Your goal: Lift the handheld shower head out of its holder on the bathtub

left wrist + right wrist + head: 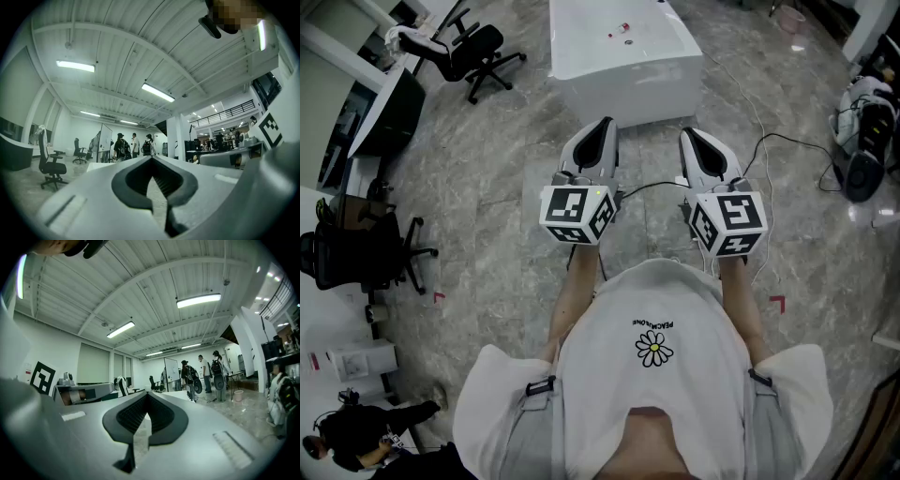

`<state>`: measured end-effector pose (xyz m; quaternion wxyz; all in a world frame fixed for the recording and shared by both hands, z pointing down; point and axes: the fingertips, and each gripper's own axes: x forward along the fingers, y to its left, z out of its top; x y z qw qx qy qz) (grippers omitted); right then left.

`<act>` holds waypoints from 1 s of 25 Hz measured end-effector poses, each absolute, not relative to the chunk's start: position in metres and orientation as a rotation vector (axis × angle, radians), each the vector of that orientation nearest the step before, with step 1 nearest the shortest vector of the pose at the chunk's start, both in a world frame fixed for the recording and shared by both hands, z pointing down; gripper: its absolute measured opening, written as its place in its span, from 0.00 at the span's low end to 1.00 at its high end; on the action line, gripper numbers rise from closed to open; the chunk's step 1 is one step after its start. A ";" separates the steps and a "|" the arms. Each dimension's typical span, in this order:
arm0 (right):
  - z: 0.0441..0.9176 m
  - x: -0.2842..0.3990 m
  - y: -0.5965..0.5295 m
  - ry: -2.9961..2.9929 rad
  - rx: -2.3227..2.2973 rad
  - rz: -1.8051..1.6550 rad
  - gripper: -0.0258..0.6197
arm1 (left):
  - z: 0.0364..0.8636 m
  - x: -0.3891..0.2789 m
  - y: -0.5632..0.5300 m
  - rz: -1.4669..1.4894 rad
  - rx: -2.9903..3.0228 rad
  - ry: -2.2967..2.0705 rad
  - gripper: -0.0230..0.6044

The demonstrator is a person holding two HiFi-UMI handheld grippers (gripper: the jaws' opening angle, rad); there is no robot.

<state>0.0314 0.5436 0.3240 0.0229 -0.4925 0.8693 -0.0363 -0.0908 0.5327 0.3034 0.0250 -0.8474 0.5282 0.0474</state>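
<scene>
Nothing of the lift is done yet, by my reading. The white bathtub (623, 94) stands on the grey floor well ahead of both grippers, and neither touches it. I cannot pick out the handheld shower head or its holder. Only a few small specks show on the tub's top, too small to name. The whole approach, the grasp and the lift are left.

My left gripper (602, 127) is held level in front of the person's chest and points toward the tub. Its own view shows the fingers (185, 180) brought together at the tips with nothing between them. My right gripper (692, 136) rides just beside it at the same height, parallel. Its fingers (166, 416) likewise meet at the tips and are empty.
</scene>
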 end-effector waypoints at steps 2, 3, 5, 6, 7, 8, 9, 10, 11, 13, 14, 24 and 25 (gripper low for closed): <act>0.323 0.032 0.543 2.698 -1.521 -0.098 0.08 | 0.305 -0.087 0.530 0.147 -2.627 1.632 0.04; 0.322 0.033 0.542 2.699 -1.519 -0.093 0.08 | 0.305 -0.086 0.529 0.148 -2.631 1.628 0.04; 0.321 0.033 0.541 2.697 -1.521 -0.086 0.08 | 0.304 -0.085 0.528 0.151 -2.641 1.615 0.04; 0.321 0.034 0.540 2.695 -1.525 -0.086 0.08 | 0.304 -0.085 0.528 0.153 -2.644 1.610 0.04; 0.321 0.035 0.538 2.692 -1.531 -0.086 0.08 | 0.303 -0.084 0.527 0.156 -2.644 1.606 0.04; 0.321 0.037 0.536 2.688 -1.539 -0.087 0.08 | 0.303 -0.083 0.525 0.158 -2.644 1.604 0.04; 0.322 0.039 0.534 2.683 -1.547 -0.088 0.08 | 0.302 -0.082 0.523 0.158 -2.644 1.601 0.04; 0.322 0.042 0.531 2.678 -1.554 -0.089 0.08 | 0.303 -0.081 0.520 0.158 -2.646 1.600 0.04; 0.322 0.044 0.529 2.673 -1.560 -0.089 0.08 | 0.303 -0.081 0.517 0.155 -2.649 1.599 0.04; 0.322 0.046 0.525 2.659 -1.560 -0.096 0.08 | 0.306 -0.080 0.512 0.149 -2.657 1.604 0.04; 0.321 0.047 0.523 2.651 -1.555 -0.103 0.08 | 0.307 -0.080 0.509 0.147 -2.661 1.607 0.04; 0.334 0.054 0.505 2.662 -1.516 -0.130 0.08 | 0.320 -0.092 0.495 0.128 -2.639 1.681 0.04; 0.335 0.056 0.503 2.644 -1.505 -0.160 0.08 | 0.323 -0.097 0.493 0.131 -2.631 1.699 0.04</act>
